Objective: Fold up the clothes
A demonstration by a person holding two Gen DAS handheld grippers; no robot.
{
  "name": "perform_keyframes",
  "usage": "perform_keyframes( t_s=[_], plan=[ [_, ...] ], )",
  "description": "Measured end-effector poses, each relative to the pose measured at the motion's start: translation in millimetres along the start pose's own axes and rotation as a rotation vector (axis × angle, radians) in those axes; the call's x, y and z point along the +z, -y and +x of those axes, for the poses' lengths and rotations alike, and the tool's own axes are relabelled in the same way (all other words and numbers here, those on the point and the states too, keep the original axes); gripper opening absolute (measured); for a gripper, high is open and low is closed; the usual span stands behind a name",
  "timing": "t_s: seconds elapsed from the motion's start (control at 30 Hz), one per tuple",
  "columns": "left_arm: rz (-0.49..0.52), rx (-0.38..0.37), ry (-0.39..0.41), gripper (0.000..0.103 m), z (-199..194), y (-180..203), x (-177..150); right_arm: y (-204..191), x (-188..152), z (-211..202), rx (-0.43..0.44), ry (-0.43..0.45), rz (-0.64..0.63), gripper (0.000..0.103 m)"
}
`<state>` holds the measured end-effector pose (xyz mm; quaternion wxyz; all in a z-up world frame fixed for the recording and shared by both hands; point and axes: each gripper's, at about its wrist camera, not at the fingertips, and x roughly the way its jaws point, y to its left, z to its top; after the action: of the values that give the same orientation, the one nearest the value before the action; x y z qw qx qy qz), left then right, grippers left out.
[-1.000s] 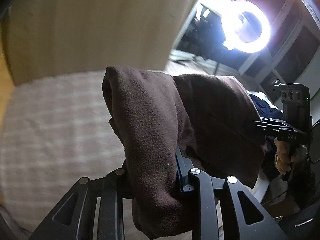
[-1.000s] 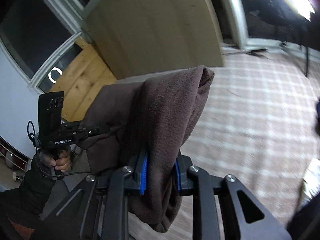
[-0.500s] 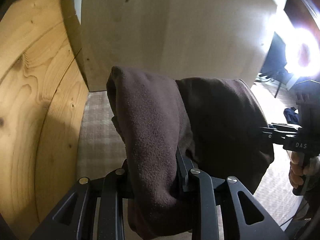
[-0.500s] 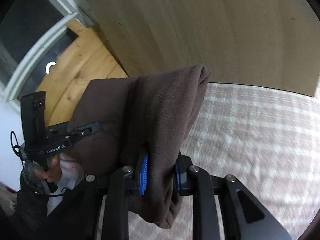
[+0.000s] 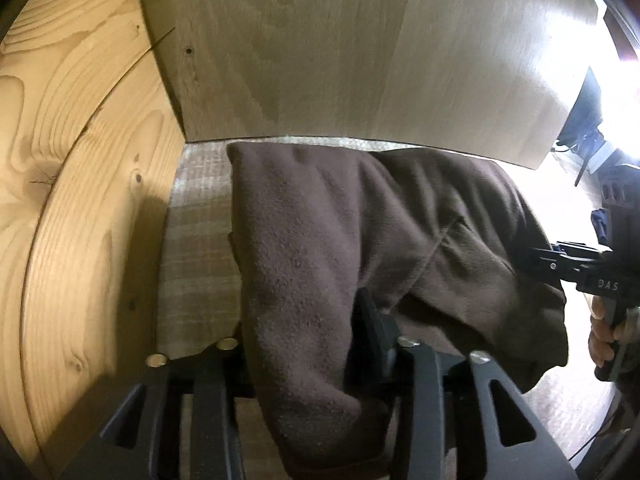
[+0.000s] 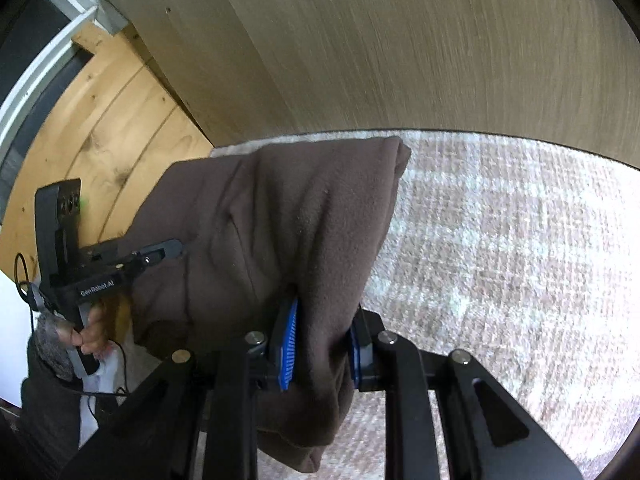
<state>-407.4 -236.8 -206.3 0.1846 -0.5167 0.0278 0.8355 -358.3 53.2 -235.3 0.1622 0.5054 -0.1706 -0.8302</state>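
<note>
Both tongs are clamped on the brown fleece garment: left tongs on one bunched edge, right tongs on the other. The fleece hangs doubled over the checked bedcover, near the wooden headboard. It looks like carrying a fold; next, probably lower it flat onto the bedcover.

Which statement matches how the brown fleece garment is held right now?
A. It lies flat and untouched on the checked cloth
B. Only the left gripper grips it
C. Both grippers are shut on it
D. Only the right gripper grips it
C: the left gripper and the right gripper each pinch a bunch of the brown fleece garment.
</note>
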Motion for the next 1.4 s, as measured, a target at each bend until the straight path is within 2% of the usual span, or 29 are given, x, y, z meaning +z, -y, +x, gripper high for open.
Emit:
perform_keyframes(
  t_s=[0.07, 0.13, 0.17, 0.23, 0.33, 0.4, 0.43, 0.5, 0.57, 0.6, 0.67, 0.73, 0.8, 0.9, 1.03, 1.07, 1.13, 1.2, 1.3, 1.4],
  plan=[
    [-0.002, 0.02, 0.003, 0.051, -2.7, -2.2, 0.7, 2.3, -0.2, -2.9, -0.005, -0.033, -0.002, 0.029],
    [-0.003, 0.041, 0.006, 0.051, -5.3, -4.3, 1.4, 5.4, 0.3, -14.0, -0.007, -0.047, 0.004, 0.03],
    [-0.004, 0.051, 0.008, 0.05, -6.7, -5.4, 1.8, 5.8, 0.2, -25.5, -0.01, -0.027, 0.001, 0.03],
    [0.01, 0.085, 0.079, 0.048, -29.8, -3.1, 3.6, 3.0, 2.4, -51.6, 0.0, 0.047, -0.024, 0.03],
    [-0.014, 0.06, 0.144, 0.048, -41.7, -1.6, 14.7, -8.1, 15.4, -72.4, 0.018, 0.16, -0.071, 0.03],
    [-0.033, 0.044, 0.164, 0.038, -39.9, -2.9, 24.1, -12.1, 28.2, -65.5, -0.002, 0.177, -0.08, 0.03],
    [-0.023, 0.05, 0.156, 0.038, -32.7, 0.1, 27.8, -11.7, 35.4, -56.4, -0.007, 0.173, -0.077, 0.029],
    [-0.002, 0.064, 0.137, 0.037, -18.1, 6.1, 35.3, -5.4, 43.6, -38.1, -0.031, 0.163, -0.067, 0.028],
    [0.029, 0.109, 0.101, 0.039, 2.8, 7.7, 41.5, 4.4, 47.6, -15.5, -0.064, 0.125, -0.052, 0.028],
    [0.056, 0.159, 0.076, 0.041, 15.4, 8.1, 42.9, 10.0, 48.4, -3.2, -0.084, 0.1, -0.048, 0.028],
    [0.059, 0.185, 0.029, 0.043, 30.9, 4.5, 38.5, 13.6, 46.5, 11.2, -0.102, 0.082, -0.072, 0.027],
    [0.033, 0.178, 0.043, 0.042, 20.1, 2.5, 36.8, 9.7, 45.7, 8.1, -0.117, 0.077, -0.095, 0.027],
    [0.042, 0.21, 0.075, 0.037, -2.5, 6.9, 32.1, 6.5, 43.4, -7.0, -0.129, 0.076, -0.091, 0.027],
    [0.069, 0.177, 0.142, 0.037, -40.6, 20.9, 11.3, -2.6, 25.6, -43.1, -0.065, 0.114, -0.108, 0.027],
    [0.09, 0.115, 0.097, 0.038, -43.5, 39.2, -29.0, -32.0, -22.5, -67.1, -0.042, 0.109, -0.192, 0.027],
    [0.093, 0.104, 0.075, 0.039, -38.5, 42.2, -38.3, -36.2, -32.3, -66.4, -0.048, 0.099, -0.206, 0.027],
    [0.121, 0.139, 0.044, 0.041, -29.9, 44.1, -52.3, -44.0, -51.6, -63.3, -0.07, 0.078, -0.239, 0.028],
    [0.15, 0.181, 0.032, 0.042, -23.3, 45.0, -62.2, -44.8, -70.3, -52.2, -0.157, 0.022, -0.298, 0.029],
    [0.092, 0.202, 0.045, 0.039, -45.0, 43.6, -59.9, -39.1, -88.1, -67.2, -0.222, -0.02, -0.333, 0.029],
    [0.051, 0.194, 0.103, 0.042, -82.1, 50.2, -67.8, -31.5, -102.4, -110.7, -0.236, 0.004, -0.309, 0.029]
  ],
)
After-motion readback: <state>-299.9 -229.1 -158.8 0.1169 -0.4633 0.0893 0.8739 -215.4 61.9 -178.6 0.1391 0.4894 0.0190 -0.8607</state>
